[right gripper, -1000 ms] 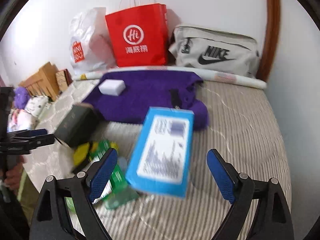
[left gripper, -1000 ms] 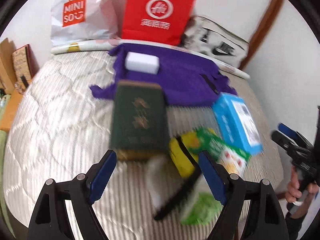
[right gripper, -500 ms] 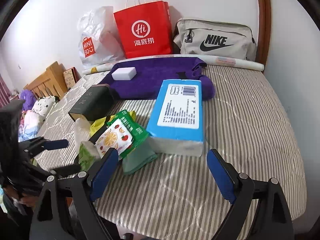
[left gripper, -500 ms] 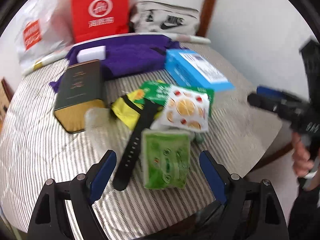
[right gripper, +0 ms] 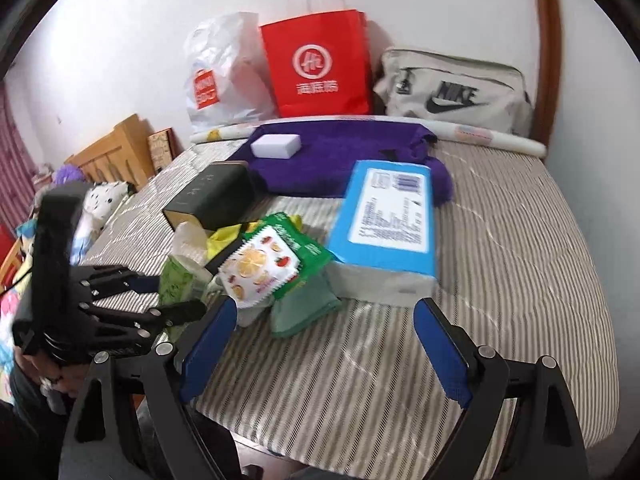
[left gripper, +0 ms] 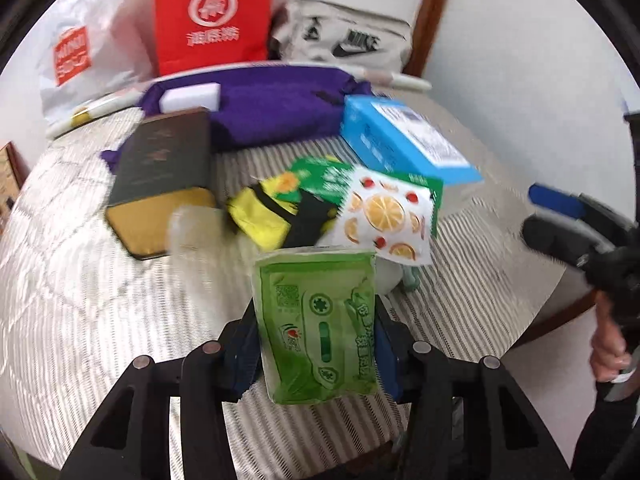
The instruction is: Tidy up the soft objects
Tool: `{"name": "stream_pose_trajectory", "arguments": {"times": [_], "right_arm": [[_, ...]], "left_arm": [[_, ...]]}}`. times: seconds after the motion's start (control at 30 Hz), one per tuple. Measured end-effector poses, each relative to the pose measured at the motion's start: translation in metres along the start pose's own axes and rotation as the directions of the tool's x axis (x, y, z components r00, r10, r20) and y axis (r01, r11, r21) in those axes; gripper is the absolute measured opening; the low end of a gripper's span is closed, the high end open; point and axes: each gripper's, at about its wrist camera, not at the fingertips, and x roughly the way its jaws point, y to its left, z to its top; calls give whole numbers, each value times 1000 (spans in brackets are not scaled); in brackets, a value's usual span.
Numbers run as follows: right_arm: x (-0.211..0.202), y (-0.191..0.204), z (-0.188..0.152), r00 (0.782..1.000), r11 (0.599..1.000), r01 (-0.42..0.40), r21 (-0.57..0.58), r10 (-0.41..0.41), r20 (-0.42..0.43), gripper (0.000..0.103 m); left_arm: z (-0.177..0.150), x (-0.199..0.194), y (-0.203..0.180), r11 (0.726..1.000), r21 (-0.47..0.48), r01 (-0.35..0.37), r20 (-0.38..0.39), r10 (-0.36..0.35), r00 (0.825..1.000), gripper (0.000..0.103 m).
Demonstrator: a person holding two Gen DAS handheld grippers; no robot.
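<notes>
Green crinkly tissue pack [left gripper: 320, 324], apparently pinched by just-closing left gripper [left gripper: 316, 344]; right gripper [right gripper: 320, 344] gapes empty.

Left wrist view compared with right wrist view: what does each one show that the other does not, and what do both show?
Only the left wrist view shows the printed face of the green tissue pack, with the left gripper closed on it after its jaws have just been closing. Only the right wrist view shows the wooden headboard and the right gripper open. Both show the blue tissue box, the purple cloth and the red bag.
</notes>
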Motion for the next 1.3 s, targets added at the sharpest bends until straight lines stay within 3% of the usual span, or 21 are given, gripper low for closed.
{"name": "stream_pose_trajectory", "arguments": {"times": [0.1, 0.2, 0.4, 0.6, 0.63, 0.67, 0.73, 0.93, 1.07, 1.1, 1.17, 1.3], "right_arm": [[8, 15, 6, 1000, 998, -18, -64, 19, 3, 90], [22, 32, 13, 999, 989, -52, -142, 51, -10, 90], [58, 55, 22, 996, 961, -86, -264, 76, -46, 90], [87, 64, 19, 993, 941, -54, -333, 16, -117, 89], [88, 67, 18, 993, 938, -52, -343, 11, -119, 84], [89, 69, 17, 993, 934, -49, -354, 7, -117, 69], [91, 72, 17, 991, 930, -61, -362, 14, -131, 54], [78, 74, 19, 994, 934, -73, -349, 40, -100, 48], [65, 71, 19, 991, 947, -130, -293, 111, -79, 43], [62, 70, 18, 991, 951, -125, -283, 109, -74, 39], [59, 66, 16, 992, 958, -122, -261, 108, -67, 21], [51, 53, 7, 988, 969, -148, -200, 138, -63, 7]], "left_arm": [[1, -9, 15, 999, -42, -15, 6, 15, 1000, 47], [0, -17, 31, 994, -76, -80, 26, 82, 996, 47], [-3, -24, 65, 985, -165, -58, 37, 65, 997, 48], [-6, -17, 81, 980, -197, -19, 29, 26, 999, 48], [-8, -16, 82, 980, -200, -16, 27, 22, 999, 48], [-9, -15, 83, 979, -203, -14, 25, 20, 1000, 48], [-10, -14, 86, 977, -211, -17, 25, 23, 999, 48], [-13, -11, 91, 973, -232, -7, 18, 11, 1000, 48], [-13, -11, 91, 968, -250, -1, 26, 8, 1000, 48], [-13, -12, 92, 967, -254, -2, 26, 9, 1000, 48], [-14, -11, 91, 965, -260, -11, 28, 19, 999, 48], [-15, -9, 89, 966, -258, -21, 17, 26, 1000, 48]]}}
